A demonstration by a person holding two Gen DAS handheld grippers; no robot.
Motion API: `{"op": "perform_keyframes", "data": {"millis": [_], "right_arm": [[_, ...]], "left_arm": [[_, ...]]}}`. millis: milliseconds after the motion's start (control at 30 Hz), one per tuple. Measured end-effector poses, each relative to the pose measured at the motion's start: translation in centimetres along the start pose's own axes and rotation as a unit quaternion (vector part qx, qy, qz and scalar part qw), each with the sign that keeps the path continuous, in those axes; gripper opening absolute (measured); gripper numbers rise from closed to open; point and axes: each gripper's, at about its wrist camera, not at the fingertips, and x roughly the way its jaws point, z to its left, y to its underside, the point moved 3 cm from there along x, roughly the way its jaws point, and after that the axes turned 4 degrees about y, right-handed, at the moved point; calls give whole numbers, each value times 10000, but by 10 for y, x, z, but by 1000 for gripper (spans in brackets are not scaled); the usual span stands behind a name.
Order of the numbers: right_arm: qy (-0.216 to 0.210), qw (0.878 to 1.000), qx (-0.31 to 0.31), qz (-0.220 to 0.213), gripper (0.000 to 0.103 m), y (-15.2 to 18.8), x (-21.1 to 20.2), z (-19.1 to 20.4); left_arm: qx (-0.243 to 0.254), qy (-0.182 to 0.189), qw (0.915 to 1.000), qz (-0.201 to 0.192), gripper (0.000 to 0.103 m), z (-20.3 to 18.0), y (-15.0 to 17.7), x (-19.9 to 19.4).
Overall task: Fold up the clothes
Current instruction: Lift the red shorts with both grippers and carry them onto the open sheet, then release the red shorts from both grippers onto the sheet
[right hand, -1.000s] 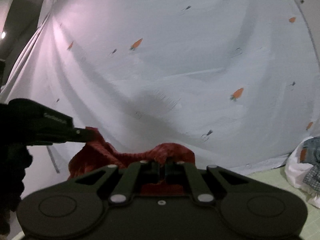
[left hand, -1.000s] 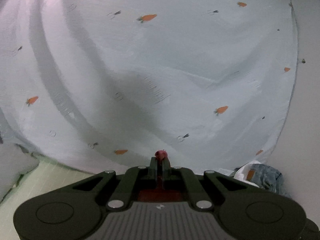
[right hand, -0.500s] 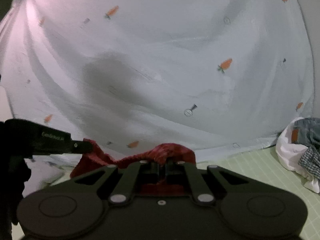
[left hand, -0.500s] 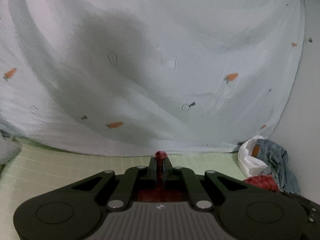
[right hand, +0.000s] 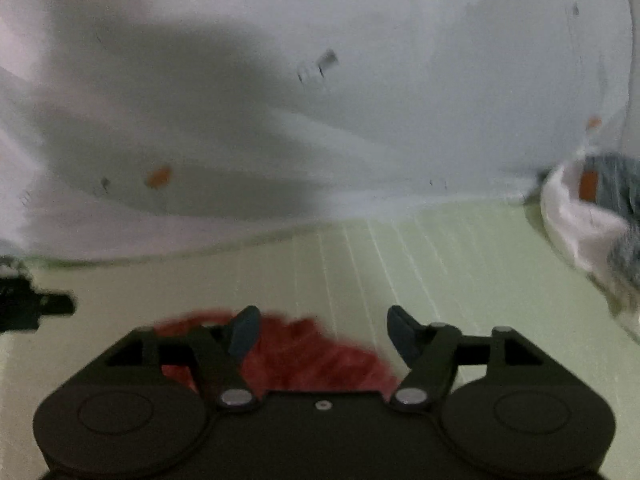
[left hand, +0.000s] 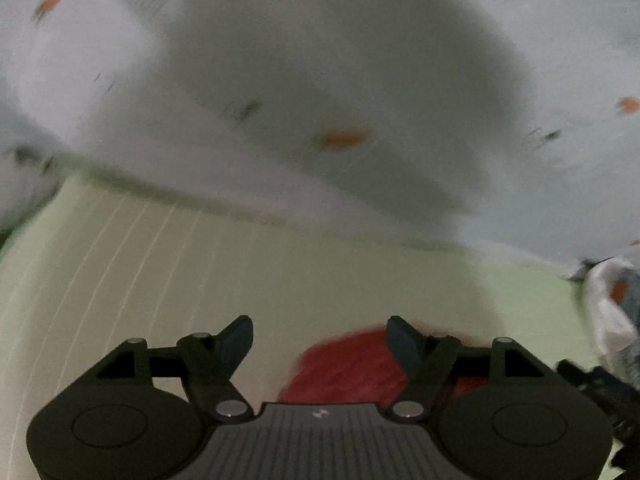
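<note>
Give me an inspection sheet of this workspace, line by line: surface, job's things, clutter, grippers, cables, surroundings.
Surface: pale green mat with thin white grid lines.
Job's things: red garment lying on the mat under both grippers; frames are blurred, so its folds cannot be judged.
Clutter: heap of white and denim clothes at the mat's right edge.
Grippers: left gripper and right gripper both have jaws spread wide, gripping nothing.
Cables: nothing seen.
Surroundings: pale sheet with carrot print hanging as a backdrop behind the mat.
</note>
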Motion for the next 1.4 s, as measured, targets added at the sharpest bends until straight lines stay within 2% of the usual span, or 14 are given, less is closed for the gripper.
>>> {"op": "perform_keyframes", "data": {"millis": [133,400,500,600,633,700,733,767,800,1000,1100,1233,1300,1400], "right_arm": [[138,9990,-5,422,73,27,12,-9],[389,9912,9,1263,74,75,25,-32],[379,9878,185,1501,74,90,23,-41],[374,9858,219,1621,67,99,19,-43],[303,9855,243,1652,60,101,19,-44],[219,9853,313,1662,49,103,17,-46],[210,9855,324,1655,36,102,17,-47],[204,9858,280,1641,12,99,17,-46],[226,9868,239,1586,4,97,17,-47],[621,9909,292,1156,3,81,9,-62],[621,9917,313,1078,7,75,5,-66],[559,9914,328,1136,50,77,0,-66],[515,9911,306,1189,56,80,-2,-66],[290,9882,535,1407,88,93,-6,-75]], "left_arm": [[-259,-5,9981,555,74,27,34,9],[-379,615,9870,1436,72,30,89,7],[-617,719,9840,1510,55,30,102,4],[-737,697,9824,1567,18,29,110,4],[-734,647,9833,1532,7,29,108,3],[-755,538,9856,1418,2,30,102,3],[-763,460,9876,1294,2,32,96,1],[-768,380,9895,1163,2,35,90,-1],[-772,300,9912,1033,2,38,84,-4],[-847,-489,9952,-64,8,69,33,-32],[-755,-831,9934,-235,33,75,24,-43],[-499,-865,9949,-128,67,64,38,-54],[-424,-789,9960,12,75,58,54,-58],[-386,-694,9966,222,80,47,80,-62]]}}
